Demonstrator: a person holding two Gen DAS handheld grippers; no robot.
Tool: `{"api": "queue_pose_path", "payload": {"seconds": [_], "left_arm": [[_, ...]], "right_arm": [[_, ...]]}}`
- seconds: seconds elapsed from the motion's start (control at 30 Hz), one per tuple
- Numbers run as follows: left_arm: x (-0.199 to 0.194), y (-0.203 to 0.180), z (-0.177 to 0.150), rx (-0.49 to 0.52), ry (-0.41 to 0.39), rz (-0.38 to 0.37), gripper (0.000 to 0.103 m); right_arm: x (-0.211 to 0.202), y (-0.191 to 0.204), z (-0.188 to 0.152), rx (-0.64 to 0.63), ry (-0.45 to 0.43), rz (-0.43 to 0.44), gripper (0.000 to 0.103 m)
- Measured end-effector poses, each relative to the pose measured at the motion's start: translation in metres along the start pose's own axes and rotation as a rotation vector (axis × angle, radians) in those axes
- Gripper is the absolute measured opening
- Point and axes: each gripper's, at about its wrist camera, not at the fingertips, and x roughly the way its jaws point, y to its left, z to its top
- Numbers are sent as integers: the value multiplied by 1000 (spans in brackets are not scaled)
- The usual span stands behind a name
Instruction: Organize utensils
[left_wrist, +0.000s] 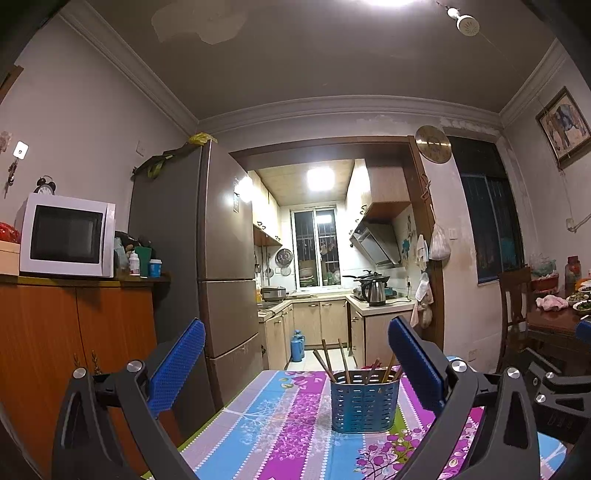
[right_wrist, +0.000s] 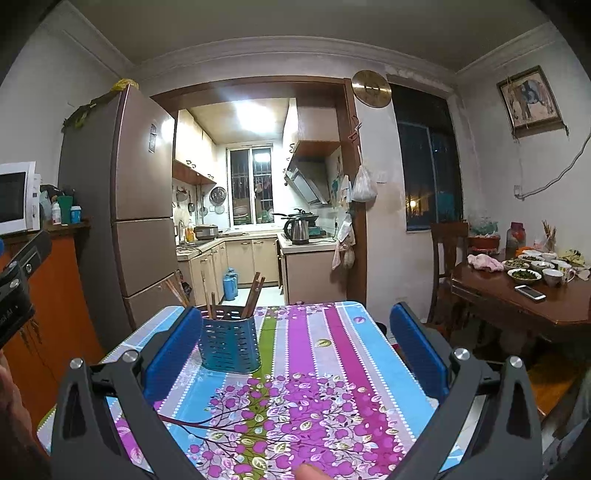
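Left wrist view shows the left hand-held gripper (left_wrist: 295, 363) with its two blue fingers (left_wrist: 177, 365) spread wide apart and nothing between them. It hangs above the desk (left_wrist: 266, 424), which wears a bright cloth with purple, blue and green stripes and flowers. A blue holder (left_wrist: 364, 400) full of small holes stands upright on the desk, at about 5 o'clock from the middle of the picture and close to the right finger. Brown chopsticks (left_wrist: 343, 360) stick up out of the holder and lean different ways. At 9 o'clock a white microwave (left_wrist: 66, 236) sits on an orange cabinet, and a tall brown fridge (left_wrist: 207, 258) stands beside it.

Right wrist view shows the right hand-held gripper (right_wrist: 295, 343), also spread wide and holding nothing. Here the blue holder (right_wrist: 229, 343) stands at about 7 o'clock from the middle, just beside the left finger, and it is hard to tell if they touch. The chopsticks (right_wrist: 253, 295) poke up from it. At 3 o'clock a dark wooden table (right_wrist: 517, 299) carries bowls of food and a phone (right_wrist: 530, 292). A silver kettle (right_wrist: 298, 229) sits far back in the kitchen.
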Motion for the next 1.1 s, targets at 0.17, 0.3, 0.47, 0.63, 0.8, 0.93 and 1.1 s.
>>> {"api": "queue_pose_path", "payload": {"seconds": [0.17,0.3,0.47,0.63,0.8,0.93,1.1], "left_arm": [[11,4,-8,-11,50,-6,100],[8,5,-14,-14,23,-15,100],[4,0,-24,12,8,-27,100],[5,-6,-30,35,46,-54,100],[8,0,-35,-21,65,-61,100],[11,4,-41,-41,101,-65,100],[17,4,-46,-13,121,-46,100]], "right_arm": [[0,1,-1,-39,-10,-74,98],[0,-5,-4,-34,-21,-94,98],[1,-6,-10,-73,-37,-160,98],[2,-18,-12,-51,-24,-197,98],[10,-25,-16,-32,27,-209,98],[15,-19,-21,-36,62,-191,98],[16,-14,-22,-55,63,-203,98]]}}
